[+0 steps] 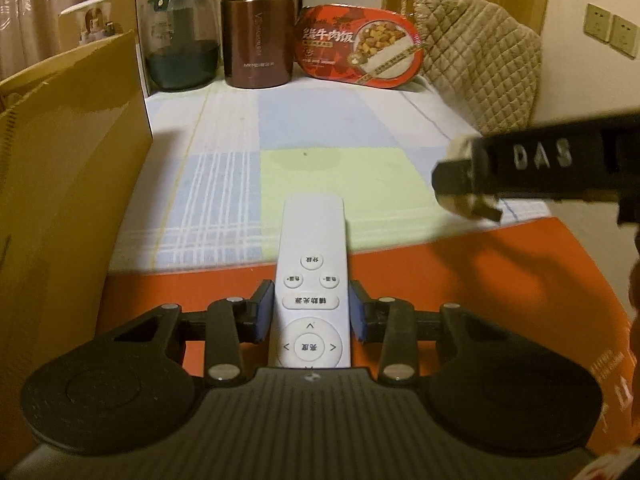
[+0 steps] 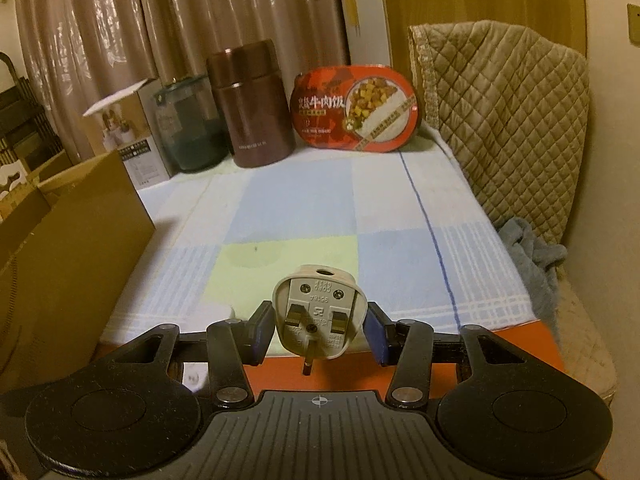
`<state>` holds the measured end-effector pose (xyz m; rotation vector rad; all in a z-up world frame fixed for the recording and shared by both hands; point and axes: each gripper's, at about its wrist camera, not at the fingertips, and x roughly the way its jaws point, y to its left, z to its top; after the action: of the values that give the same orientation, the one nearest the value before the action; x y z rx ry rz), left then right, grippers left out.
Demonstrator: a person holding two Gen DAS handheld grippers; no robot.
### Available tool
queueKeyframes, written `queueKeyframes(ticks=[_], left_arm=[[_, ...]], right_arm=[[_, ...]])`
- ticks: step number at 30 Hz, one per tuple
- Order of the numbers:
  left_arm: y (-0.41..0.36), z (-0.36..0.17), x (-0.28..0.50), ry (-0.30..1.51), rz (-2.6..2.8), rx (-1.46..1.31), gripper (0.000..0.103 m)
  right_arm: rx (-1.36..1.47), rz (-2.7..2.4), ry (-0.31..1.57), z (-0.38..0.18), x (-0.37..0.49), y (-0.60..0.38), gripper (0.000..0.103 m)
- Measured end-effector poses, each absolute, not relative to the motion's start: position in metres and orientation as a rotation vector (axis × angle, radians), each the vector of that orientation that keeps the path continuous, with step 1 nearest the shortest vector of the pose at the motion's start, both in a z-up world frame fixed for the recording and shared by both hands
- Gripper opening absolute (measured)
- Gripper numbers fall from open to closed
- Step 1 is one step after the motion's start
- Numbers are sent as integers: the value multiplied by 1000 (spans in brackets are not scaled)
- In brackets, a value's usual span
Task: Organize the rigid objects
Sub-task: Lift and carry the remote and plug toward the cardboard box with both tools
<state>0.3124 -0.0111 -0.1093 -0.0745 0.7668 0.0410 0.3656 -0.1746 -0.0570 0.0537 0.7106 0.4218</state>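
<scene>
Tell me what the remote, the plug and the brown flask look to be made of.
Remote: matte white plastic, moulded buttons. Plug: cream plastic, screwed faceplate, brass-coloured pins. Brown flask: probably coated metal, judging by its glossy sheen and seam band.

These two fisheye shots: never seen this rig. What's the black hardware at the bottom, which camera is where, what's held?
No robot arm here: a person holds a two-finger gripper in each hand, each with a camera looking forward along its fingers. The left wrist view shows the left gripper shut on a white remote control; the right gripper enters from the right edge. The right wrist view shows that gripper shut on a beige three-pin plug. Below lie an orange board and a checked cloth. At the back stand a glass jar, a brown flask and a red meal box; a cardboard box is at left.
</scene>
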Motion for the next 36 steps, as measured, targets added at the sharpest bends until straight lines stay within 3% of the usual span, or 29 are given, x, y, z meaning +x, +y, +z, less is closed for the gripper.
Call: queueKeyframes(ticks=[19,36], left_arm=[[26,-11,206,632,-39,-164,34],[106,42,142,565,89,-108,34]], right_arm=[[85,477,626,16,264,-175,45],[24,645,559,48,206,-95,45]])
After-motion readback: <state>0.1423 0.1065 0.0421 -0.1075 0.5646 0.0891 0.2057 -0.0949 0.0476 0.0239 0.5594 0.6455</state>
